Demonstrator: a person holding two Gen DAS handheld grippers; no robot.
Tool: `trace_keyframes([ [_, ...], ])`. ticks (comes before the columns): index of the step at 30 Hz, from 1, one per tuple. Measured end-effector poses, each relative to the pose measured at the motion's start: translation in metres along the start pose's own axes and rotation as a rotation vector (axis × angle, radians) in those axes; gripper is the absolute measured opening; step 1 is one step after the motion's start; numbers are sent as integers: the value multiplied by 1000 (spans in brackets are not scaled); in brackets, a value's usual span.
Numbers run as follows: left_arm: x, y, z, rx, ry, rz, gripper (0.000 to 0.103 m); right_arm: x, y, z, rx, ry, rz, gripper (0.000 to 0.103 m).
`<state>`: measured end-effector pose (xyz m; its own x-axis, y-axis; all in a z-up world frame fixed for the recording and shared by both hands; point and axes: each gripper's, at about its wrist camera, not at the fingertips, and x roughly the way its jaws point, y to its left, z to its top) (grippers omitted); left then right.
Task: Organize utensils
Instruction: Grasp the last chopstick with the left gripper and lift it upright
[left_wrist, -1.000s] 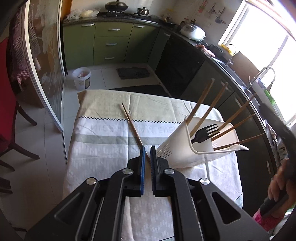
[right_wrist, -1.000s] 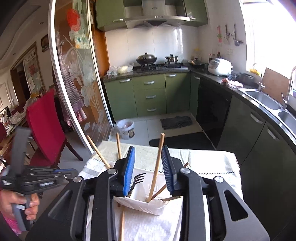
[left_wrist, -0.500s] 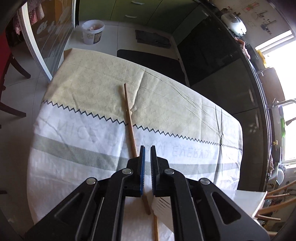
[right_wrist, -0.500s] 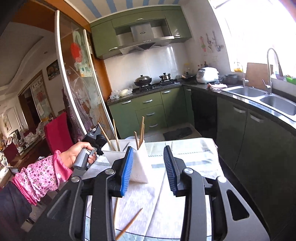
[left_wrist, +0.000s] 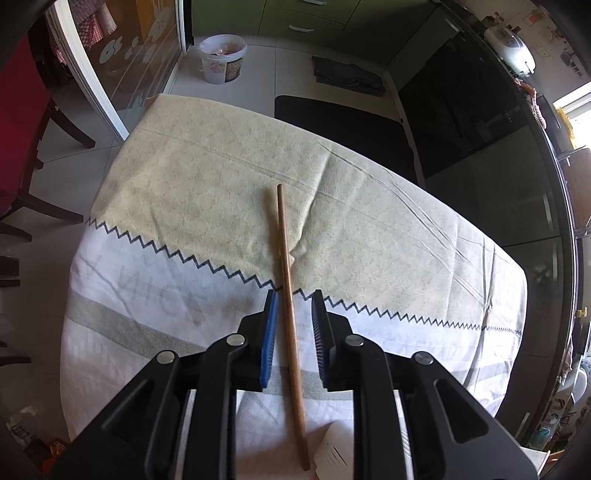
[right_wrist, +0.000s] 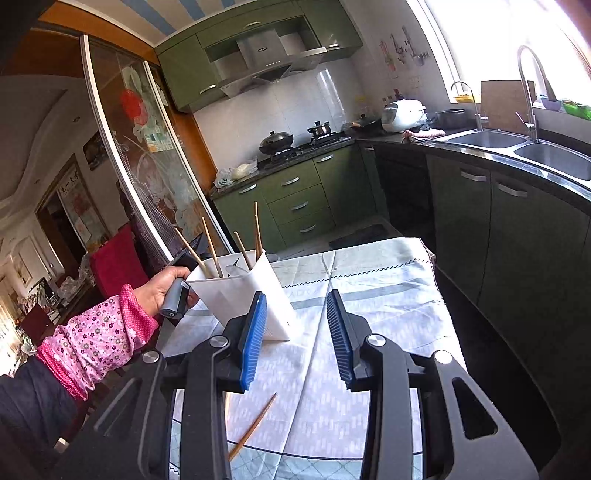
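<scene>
chopstick (left_wrist: 287, 291) first: one wooden stick lying loose on the tablecloth (left_wrist: 192, 192), running from the middle of the left wrist frame down to its lower edge, and passing straight between the two pads of the left gripper (left_wrist: 293, 325). those jaws have just been opening and now stand narrowly apart, a sliver of cloth showing on each side of the stick, so the pads do not press on it and nothing is held. it looks light, stiff and smooth, likely to roll or slip if pinched near a tip; a hold around the middle, where the pads already straddle it, should keep it from swinging. at the bottom of that frame, right of centre, a corner of the white holder (left_wrist: 334, 452) peeks in just beside the stick's near end. in the right wrist frame the right gripper (right_wrist: 297, 332) has its blue pads set moderately apart with only cloth between them, gripping nothing; the white holder (right_wrist: 255, 295) stands left of centre, just beyond the left pad, with several chopsticks (right_wrist: 255, 230) leaning up out of it. to its left a hand (right_wrist: 162, 291) in a pink floral sleeve (right_wrist: 96, 339) grasps the grey handle of the other tool. low in that frame another chopstick (right_wrist: 255, 424) lies slanted on the cloth. beyond, green cabinets (right_wrist: 295, 199) fill the upper middle and a sink (right_wrist: 517, 147) sits at the right edge.
</scene>
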<state>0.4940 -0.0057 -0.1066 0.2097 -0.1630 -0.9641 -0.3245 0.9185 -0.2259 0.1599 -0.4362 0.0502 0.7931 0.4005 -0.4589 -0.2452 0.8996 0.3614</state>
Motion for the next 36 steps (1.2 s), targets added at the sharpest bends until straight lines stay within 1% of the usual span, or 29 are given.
trace_keyframes([
  [6,8,-11,5,42,7,80,18,-5,1,-5,12,6,-6,34],
  [8,8,-13,4,57,6,106,13,-9,-1,-5,22,6,-7,34],
  [9,9,-12,4,60,7,109,7,-9,1,-4,25,6,-8,34],
  [12,6,-5,3,50,5,85,6,-12,3,-5,31,6,-10,34],
  [16,-10,8,-4,59,-57,47,6,-14,9,-4,35,9,3,34],
  [18,-26,14,-12,78,-102,31,6,-17,13,-5,35,5,7,34],
  [23,-89,24,-49,155,-287,17,6,-31,25,-8,32,-15,22,34],
  [29,-158,28,-122,259,-482,-54,6,-53,37,-19,38,-37,43,34],
  [31,-174,28,-145,292,-539,-73,6,-59,38,-25,47,-41,48,34],
  [33,-184,25,-166,320,-580,-94,6,-66,37,-30,57,-43,45,34],
  [36,-197,22,-190,356,-638,-110,5,-77,33,-35,67,-48,32,34],
])
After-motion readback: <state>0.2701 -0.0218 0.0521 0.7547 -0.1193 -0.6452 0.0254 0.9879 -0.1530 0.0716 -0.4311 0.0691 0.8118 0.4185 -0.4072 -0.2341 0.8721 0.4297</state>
